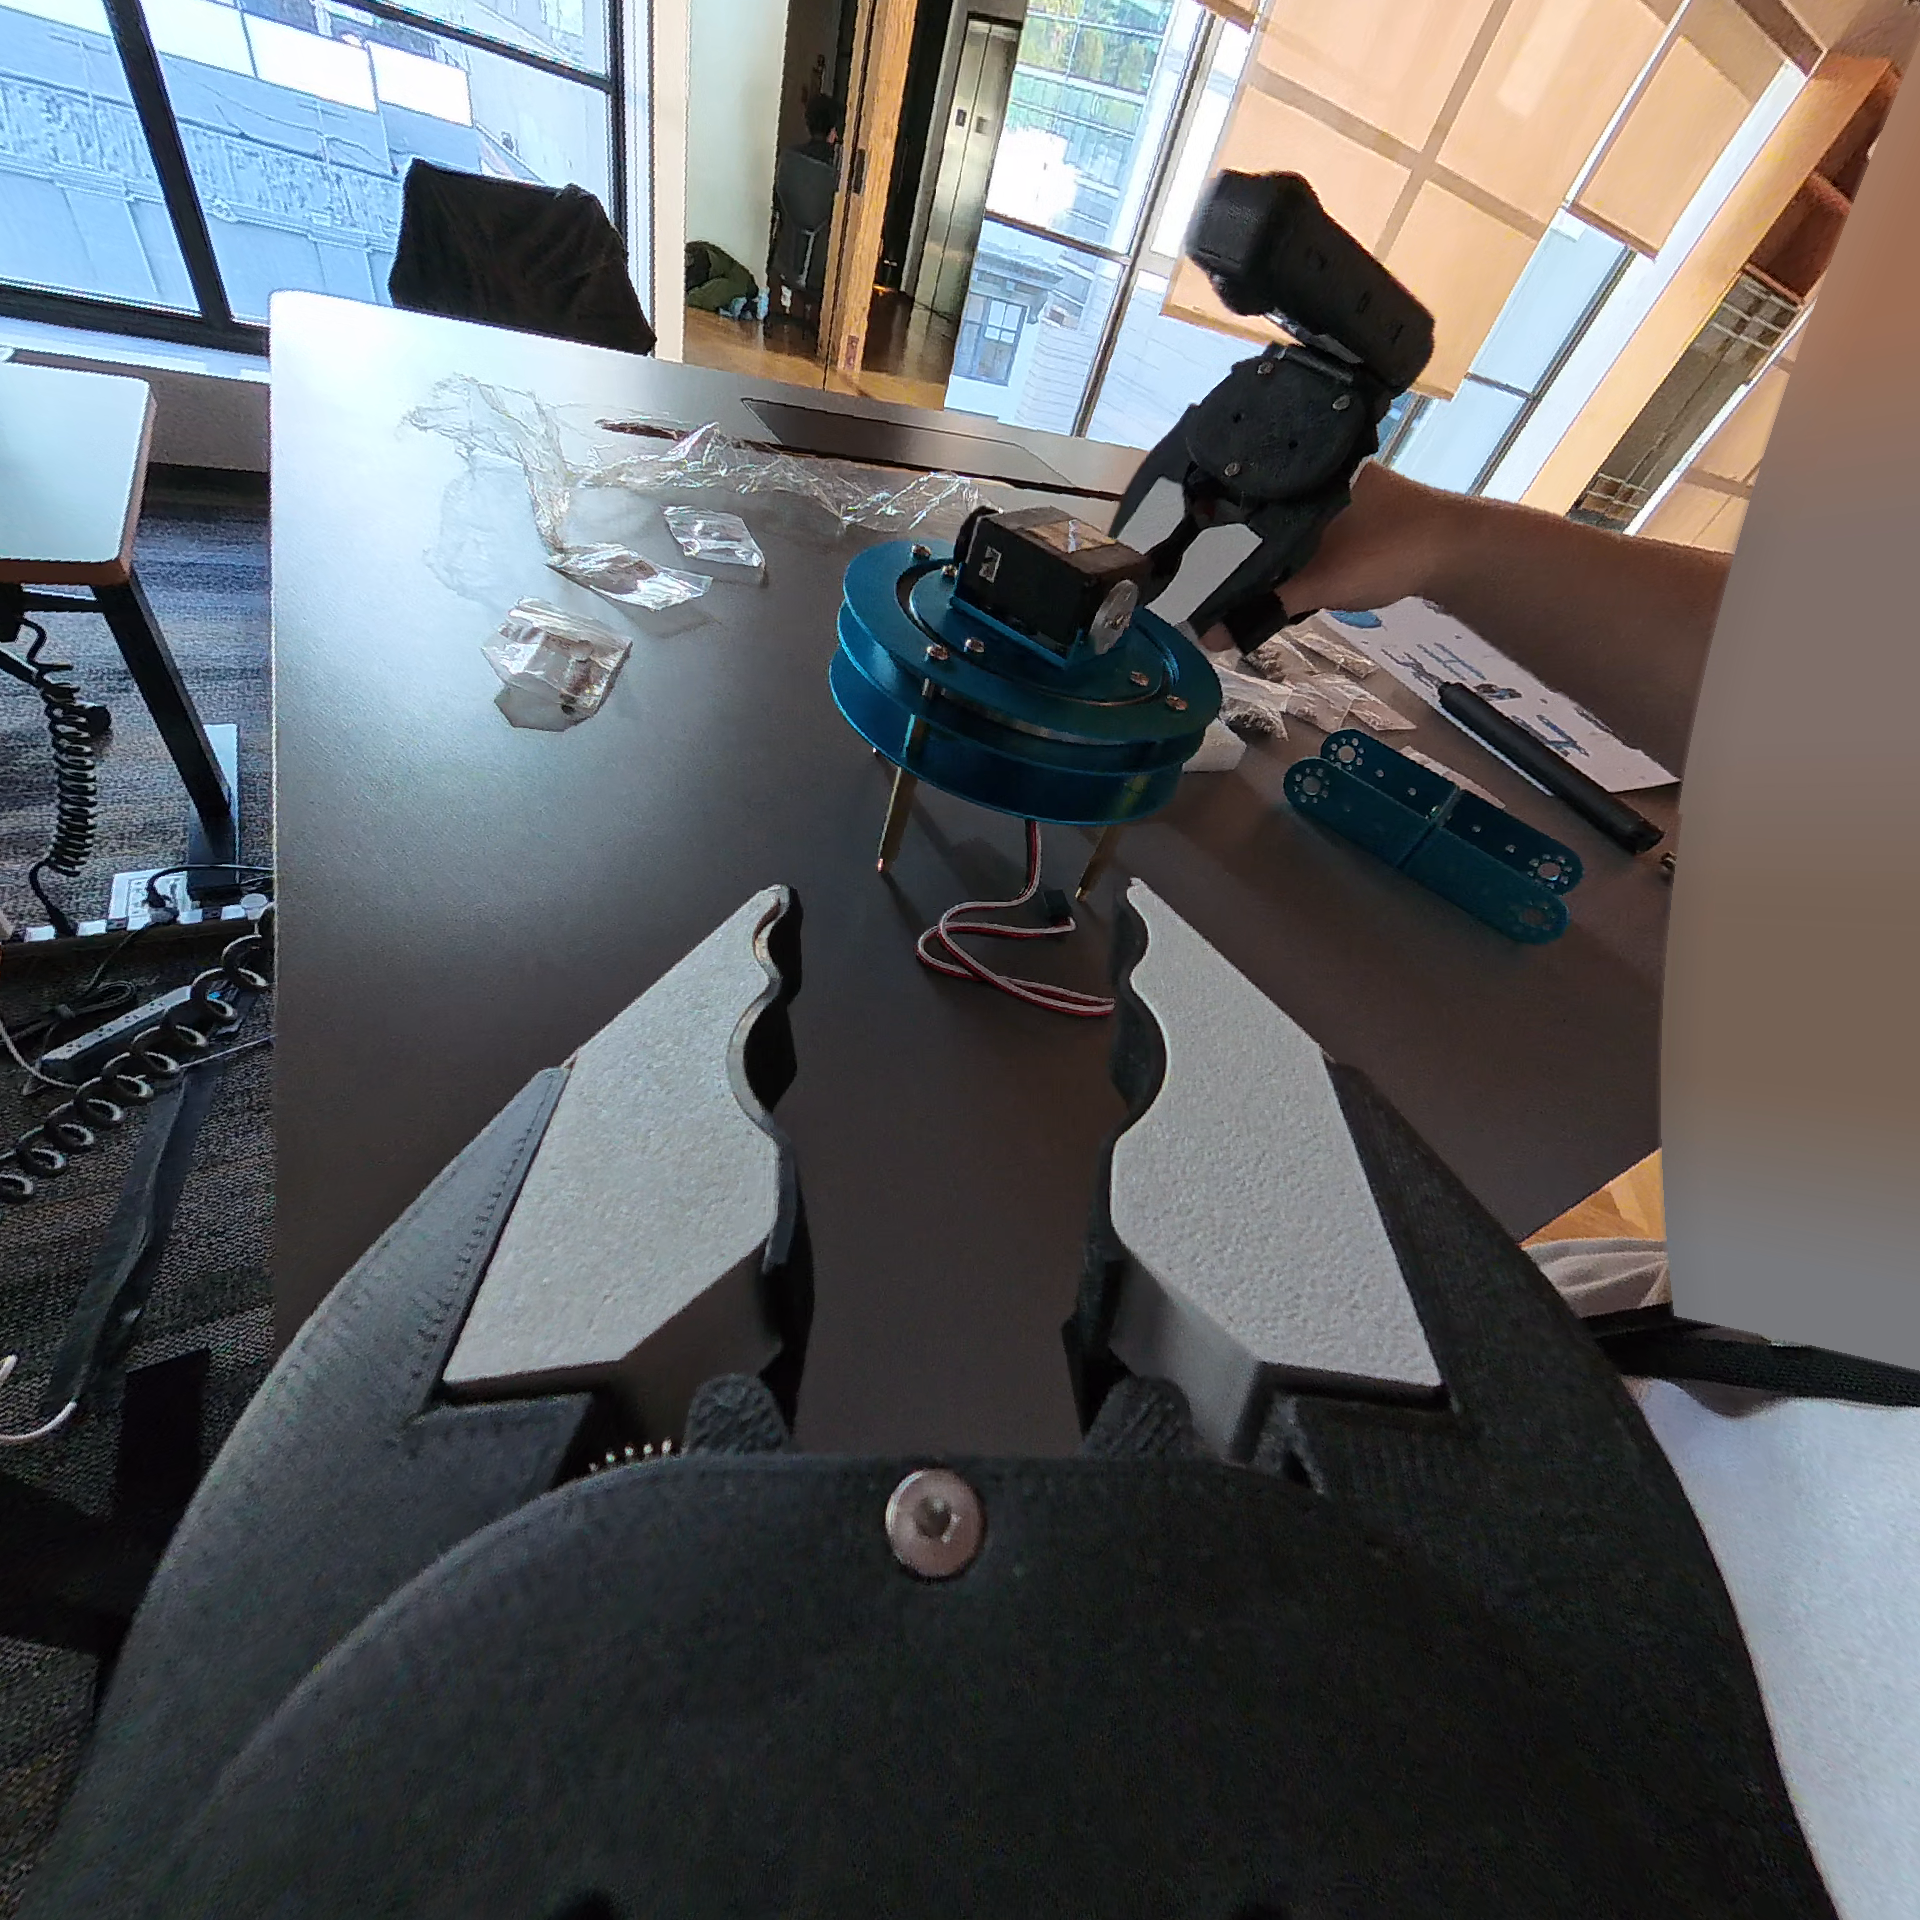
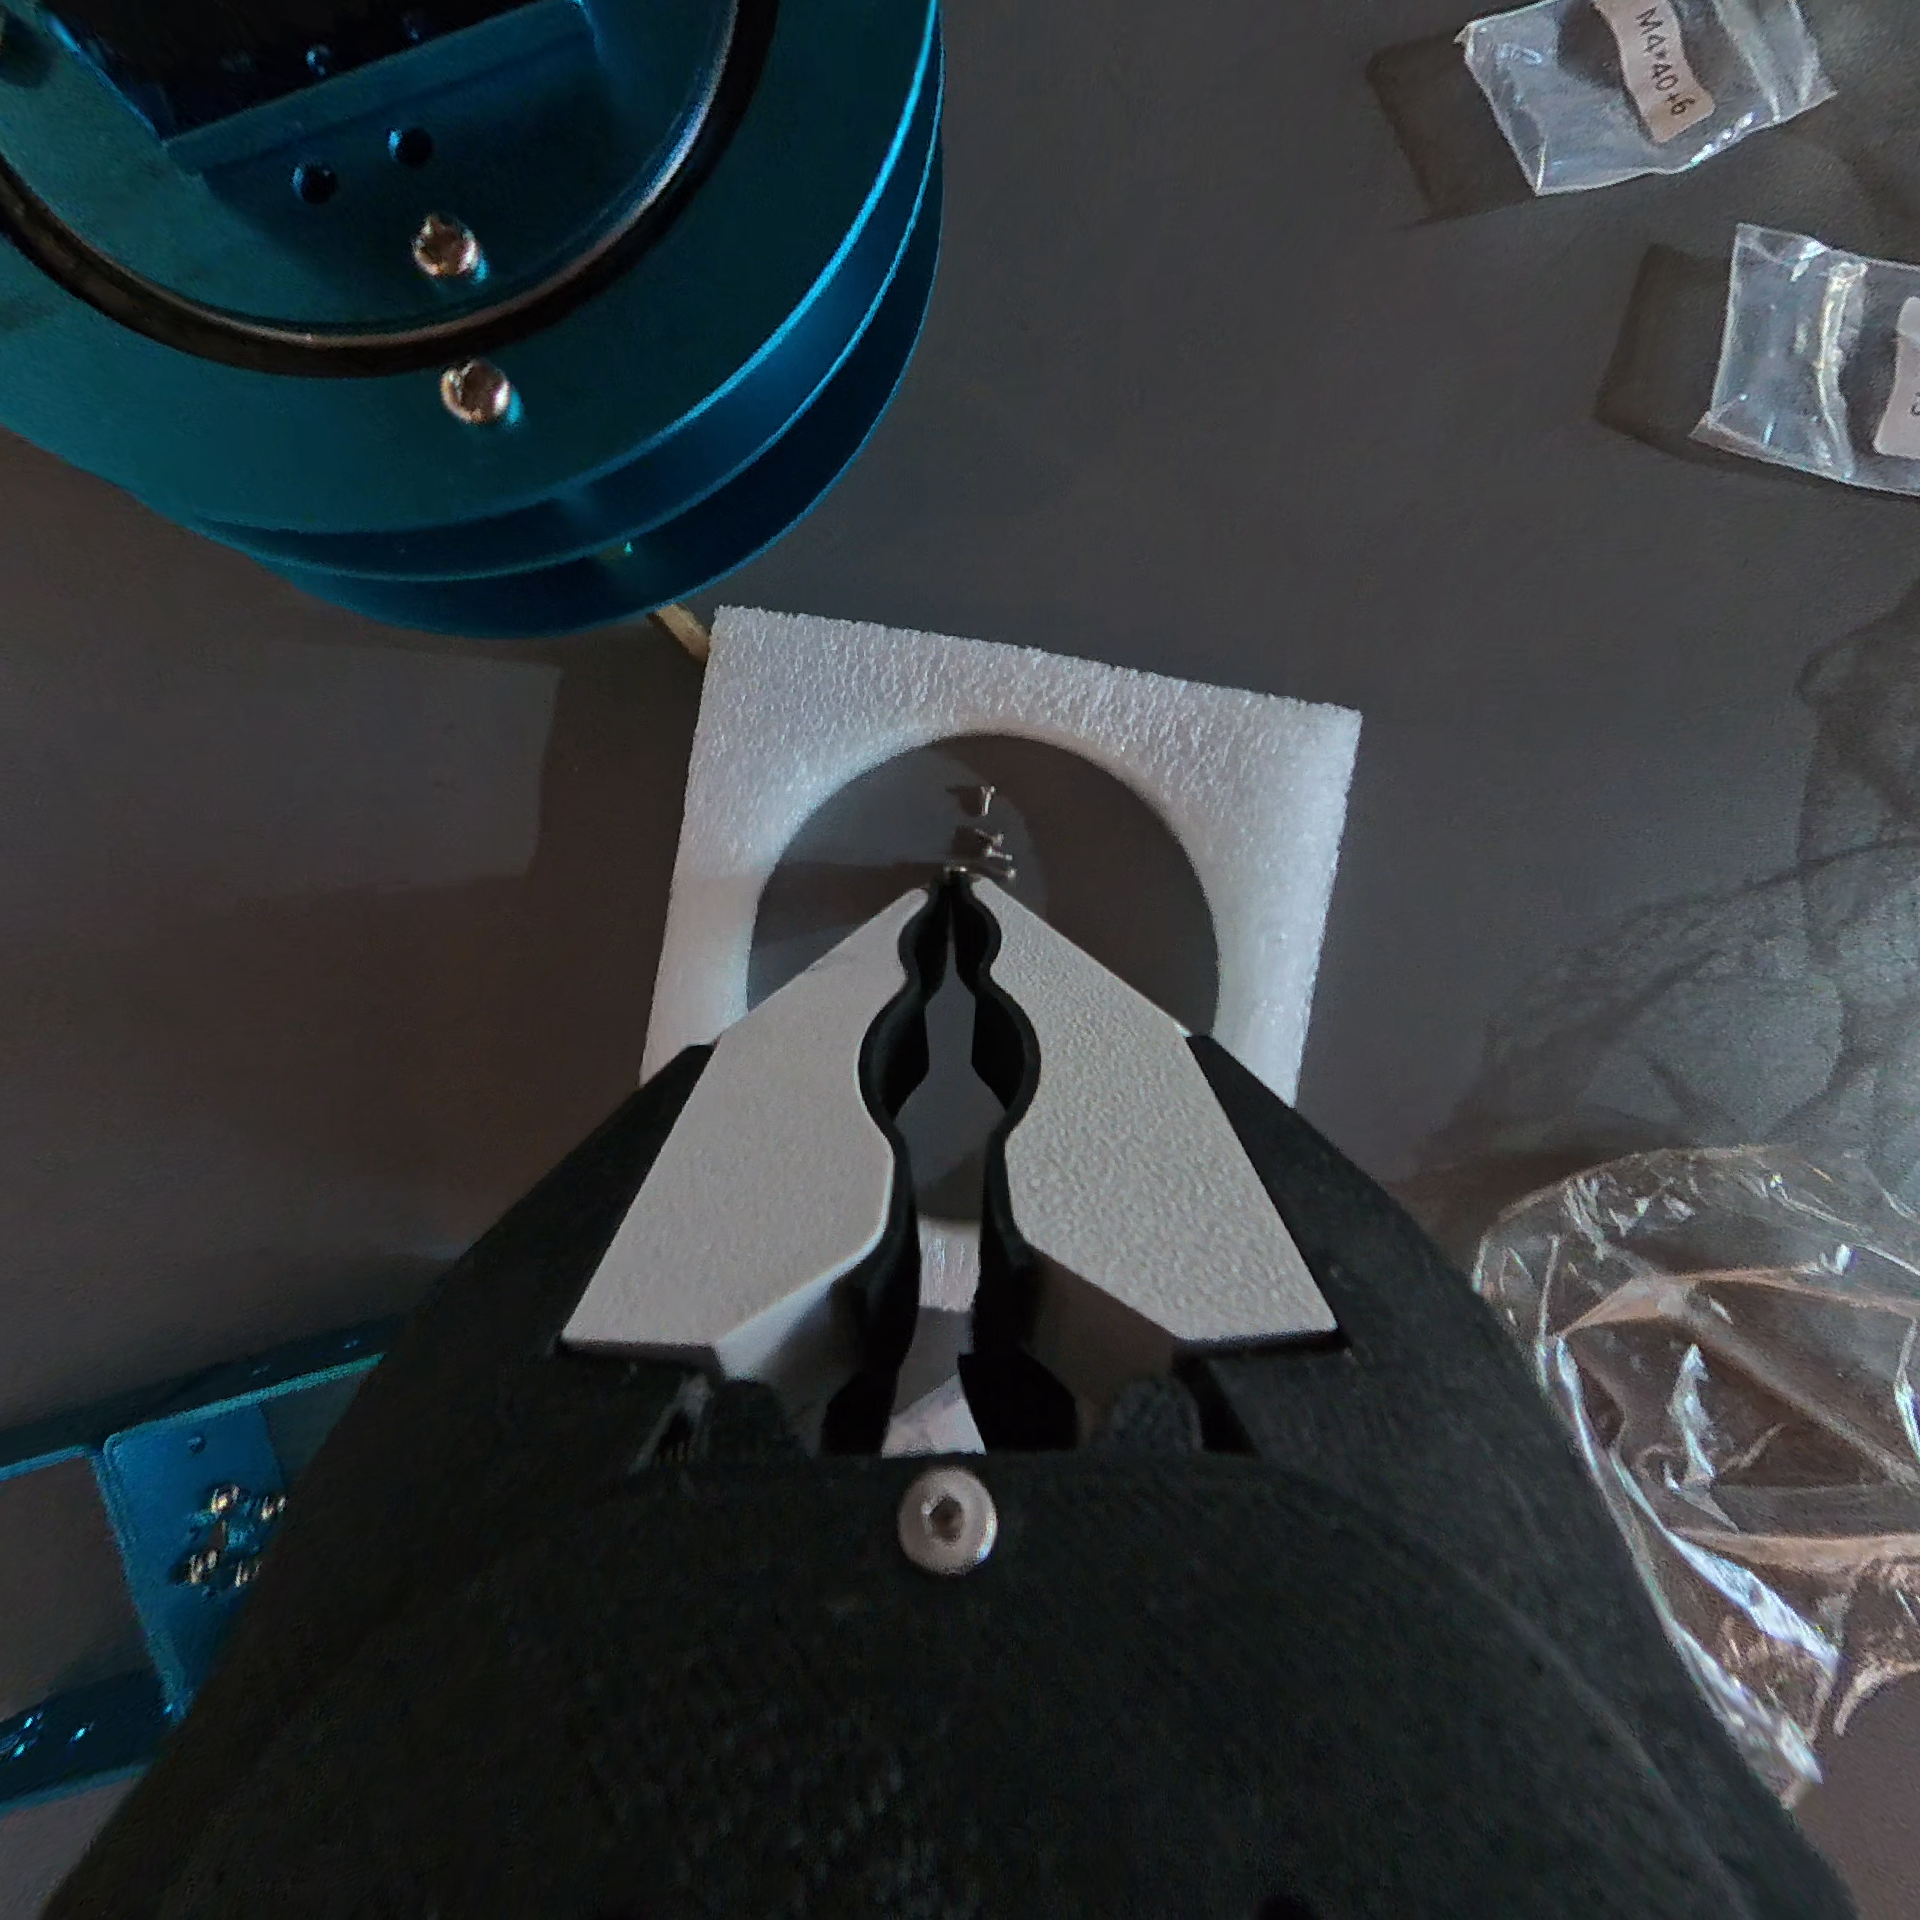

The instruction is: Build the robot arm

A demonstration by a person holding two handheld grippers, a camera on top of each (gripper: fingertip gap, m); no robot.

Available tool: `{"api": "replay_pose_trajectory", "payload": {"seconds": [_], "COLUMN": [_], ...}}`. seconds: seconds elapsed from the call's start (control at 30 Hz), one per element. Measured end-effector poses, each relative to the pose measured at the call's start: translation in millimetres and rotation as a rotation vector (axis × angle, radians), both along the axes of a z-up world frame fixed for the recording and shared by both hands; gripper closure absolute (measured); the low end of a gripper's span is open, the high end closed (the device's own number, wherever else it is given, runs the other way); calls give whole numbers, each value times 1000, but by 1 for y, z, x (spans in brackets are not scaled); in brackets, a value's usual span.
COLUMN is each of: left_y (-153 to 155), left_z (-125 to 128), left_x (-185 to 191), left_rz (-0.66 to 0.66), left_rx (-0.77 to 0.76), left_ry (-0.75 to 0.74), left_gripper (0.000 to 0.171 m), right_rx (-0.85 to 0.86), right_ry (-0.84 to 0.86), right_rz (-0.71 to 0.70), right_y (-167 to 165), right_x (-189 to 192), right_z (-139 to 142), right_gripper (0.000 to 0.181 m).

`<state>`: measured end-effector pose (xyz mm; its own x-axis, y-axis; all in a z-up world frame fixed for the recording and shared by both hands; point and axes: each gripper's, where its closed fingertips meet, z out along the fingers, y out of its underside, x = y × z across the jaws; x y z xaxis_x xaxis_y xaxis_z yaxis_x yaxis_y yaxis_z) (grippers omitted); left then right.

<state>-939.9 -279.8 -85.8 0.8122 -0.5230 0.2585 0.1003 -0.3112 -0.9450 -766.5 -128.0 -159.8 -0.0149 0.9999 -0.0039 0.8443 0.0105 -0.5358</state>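
Pinching down inside the cutout of a white foam block (image 2: 1023, 686), right gripper (image 2: 951, 883) has its tips pressed together at a cluster of tiny screws (image 2: 977, 842); whether one is actually caught between the tips is too small to tell. It points steeply down at the dark table (image 2: 1195, 416). Blue round base (image 2: 582, 436) sits at 10 o'clock of the foam, cut off by the frame edge. Small parts bags (image 2: 1642, 94) at 1 o'clock, crumpled plastic wrap (image 2: 1714, 1403) at 4.

Left gripper (image 1: 951, 914) hovers low and level over the table, fingers (image 1: 665, 1122) spread wide, holding nothing. Base's servo wire (image 1: 997, 956) lies just beyond its tips at 12 o'clock. Blue bracket (image 1: 1444, 842) at 2 o'clock.
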Motion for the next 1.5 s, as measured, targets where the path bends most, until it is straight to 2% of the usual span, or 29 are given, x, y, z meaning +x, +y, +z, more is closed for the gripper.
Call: {"api": "replay_pose_trajectory", "payload": {"seconds": [0.23,0.5,0.63,0.77,1.0,1.13,1.3,1.4,1.5], "left_y": [4,7,6,6,6,7,6,8,12], "left_z": [0,1,-1,-4,-4,-3,1,6,15], "left_x": [-2,0,-2,-4,-3,-2,1,8,24], "left_rz": [-10,-22,-18,-15,-16,-16,-11,-15,-29], "left_rx": [5,4,-3,-14,-20,-23,-8,19,59], "left_ry": [-1,-6,-5,-18,-18,-20,-19,-22,-21], "left_gripper": [113,113,114,114,114,114,114,113,113], "right_rx": [-22,-66,-128,-102,-100,-97,11,134,307], "right_ry": [-19,15,23,-24,-44,56,254,400,501], "right_rz": [-44,-103,-87,-83,-80,-113,-203,-306,-463], "right_y": [5,13,8,9,6,8,-1,-15,-33], "right_x": [23,6,1,6,19,22,55,96,158], "right_z": [10,8,5,-1,2,25,73,108,133], "right_gripper": [181,174,173,178,177,170,170,165,157]}}
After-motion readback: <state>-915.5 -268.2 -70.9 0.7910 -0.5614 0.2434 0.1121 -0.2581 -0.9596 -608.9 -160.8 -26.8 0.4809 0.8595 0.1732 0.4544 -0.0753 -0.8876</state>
